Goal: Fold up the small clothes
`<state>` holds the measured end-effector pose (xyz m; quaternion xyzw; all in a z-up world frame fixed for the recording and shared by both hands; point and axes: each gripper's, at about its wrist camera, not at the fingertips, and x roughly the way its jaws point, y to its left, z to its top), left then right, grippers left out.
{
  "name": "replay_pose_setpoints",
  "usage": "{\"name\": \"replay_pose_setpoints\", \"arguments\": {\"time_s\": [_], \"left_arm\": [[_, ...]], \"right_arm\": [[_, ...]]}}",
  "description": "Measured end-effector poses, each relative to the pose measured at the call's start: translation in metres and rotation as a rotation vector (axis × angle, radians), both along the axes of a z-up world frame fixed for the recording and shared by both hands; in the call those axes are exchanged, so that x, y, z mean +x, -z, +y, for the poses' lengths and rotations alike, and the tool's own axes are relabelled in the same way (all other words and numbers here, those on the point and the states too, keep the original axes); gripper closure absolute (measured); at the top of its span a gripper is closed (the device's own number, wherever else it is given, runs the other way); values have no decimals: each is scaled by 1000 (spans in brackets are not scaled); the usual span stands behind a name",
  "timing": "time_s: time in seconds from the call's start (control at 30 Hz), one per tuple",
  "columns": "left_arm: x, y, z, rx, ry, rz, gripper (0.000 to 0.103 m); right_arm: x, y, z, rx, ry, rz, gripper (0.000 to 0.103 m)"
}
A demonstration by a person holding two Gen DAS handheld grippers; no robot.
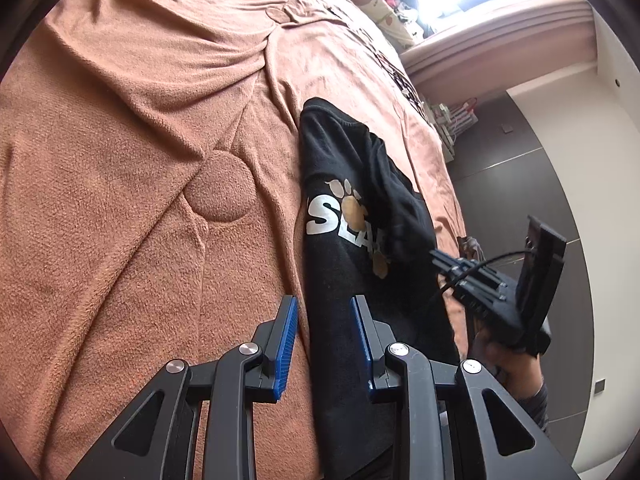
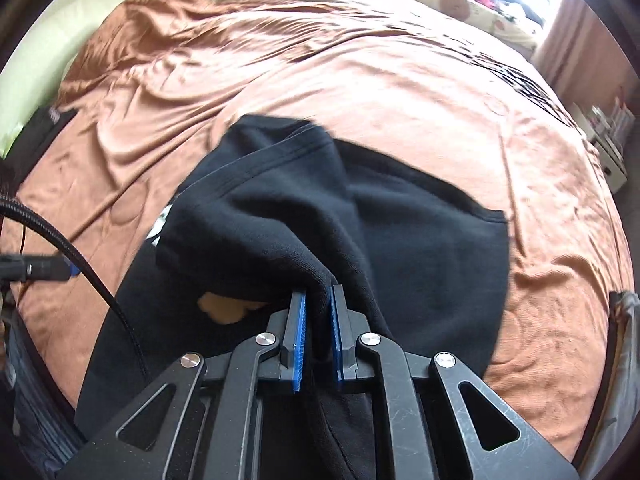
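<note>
A black shirt (image 1: pixel 352 216) with a white-and-tan print is laid on a brown blanket (image 1: pixel 140 140), partly folded lengthwise. One edge of it is pinched between the pads of the right gripper (image 2: pixel 319 304) and lifted clear of the rest, presumably so that side can be carried across the body of the garment. The left gripper (image 1: pixel 324 320) is held low over the near end of the shirt, jaws parted with nothing clamped; the left edge of the cloth is seen in the gap, but no pad contact is evident. It is judged to be stationed there to steady the hem while the fold is drawn over.
</note>
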<state>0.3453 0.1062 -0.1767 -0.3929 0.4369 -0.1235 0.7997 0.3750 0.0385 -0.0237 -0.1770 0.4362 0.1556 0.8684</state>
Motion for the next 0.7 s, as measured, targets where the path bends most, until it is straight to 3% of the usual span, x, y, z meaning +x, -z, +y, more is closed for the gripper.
{"name": "replay_pose_setpoints", "arguments": {"time_s": [0.2,0.4,0.5,0.6,0.7], "left_arm": [[7,-2,-6,17,5,10,74],[13,-1,-10,31,7,24,74],[15,1,-11,36,7,35,74],[17,4,-11,40,1,48,74],[18,6,-10,40,-5,59,74]], "right_arm": [[19,-9,-36,79,89,1,95],[50,6,-79,185,183,68,95],[60,14,-90,178,223,74,95],[66,11,-104,115,340,49,94],[66,9,-116,185,362,87,94]]}}
